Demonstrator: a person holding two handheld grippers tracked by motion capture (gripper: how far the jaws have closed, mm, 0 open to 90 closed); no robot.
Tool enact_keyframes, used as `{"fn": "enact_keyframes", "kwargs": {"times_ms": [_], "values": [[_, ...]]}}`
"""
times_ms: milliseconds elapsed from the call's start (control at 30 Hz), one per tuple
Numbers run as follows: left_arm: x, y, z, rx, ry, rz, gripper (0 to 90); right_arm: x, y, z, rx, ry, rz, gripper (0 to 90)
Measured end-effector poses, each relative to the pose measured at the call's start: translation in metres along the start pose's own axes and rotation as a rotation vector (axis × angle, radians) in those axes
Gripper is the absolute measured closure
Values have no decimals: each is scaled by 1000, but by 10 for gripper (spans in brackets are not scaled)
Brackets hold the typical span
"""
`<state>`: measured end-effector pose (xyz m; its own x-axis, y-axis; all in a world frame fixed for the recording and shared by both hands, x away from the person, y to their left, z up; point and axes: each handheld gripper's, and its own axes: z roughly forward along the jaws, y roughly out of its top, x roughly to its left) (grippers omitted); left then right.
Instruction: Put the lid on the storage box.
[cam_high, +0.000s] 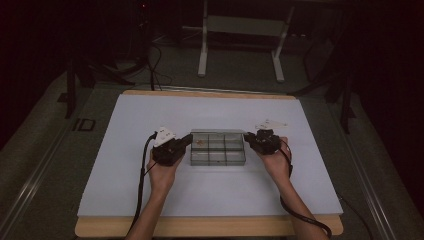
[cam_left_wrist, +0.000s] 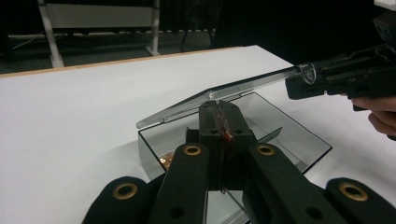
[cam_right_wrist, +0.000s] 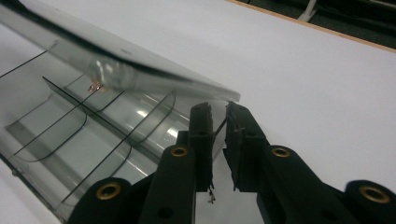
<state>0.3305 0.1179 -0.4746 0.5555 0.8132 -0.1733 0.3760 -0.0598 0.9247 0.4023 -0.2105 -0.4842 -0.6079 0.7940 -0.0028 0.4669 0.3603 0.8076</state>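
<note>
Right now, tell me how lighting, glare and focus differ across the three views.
High view: dim, dark surroundings, box small and soft. Left gripper view: bright table, near jaws blurred, lid sharp. Right gripper view: white glare streaks on the box dividers, lid edge blurred.

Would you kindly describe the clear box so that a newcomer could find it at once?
On the white table top, look to the middle, between the person's two hands. The clear compartment box sits there; its see-through divided cells and its lid, lifted at a slant, set it apart.

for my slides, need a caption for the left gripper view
Shut left gripper at a clear compartment box, its lid tilted open.
</note>
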Motion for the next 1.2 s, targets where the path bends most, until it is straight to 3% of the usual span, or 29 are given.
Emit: {"fn": "enact_keyframes", "kwargs": {"times_ms": [233,567,1200], "values": [[0,-1,-1,8,-1,8,888,3,-9,-9,-11,-18,-9,757],[-3,-2,-1,21,-8,8,885,4,-16,-18,-33,-10,20,720],[-6,-6,-4,49,-4,-4,880,10,-20,-24,-40,-11,-1,712]]}}
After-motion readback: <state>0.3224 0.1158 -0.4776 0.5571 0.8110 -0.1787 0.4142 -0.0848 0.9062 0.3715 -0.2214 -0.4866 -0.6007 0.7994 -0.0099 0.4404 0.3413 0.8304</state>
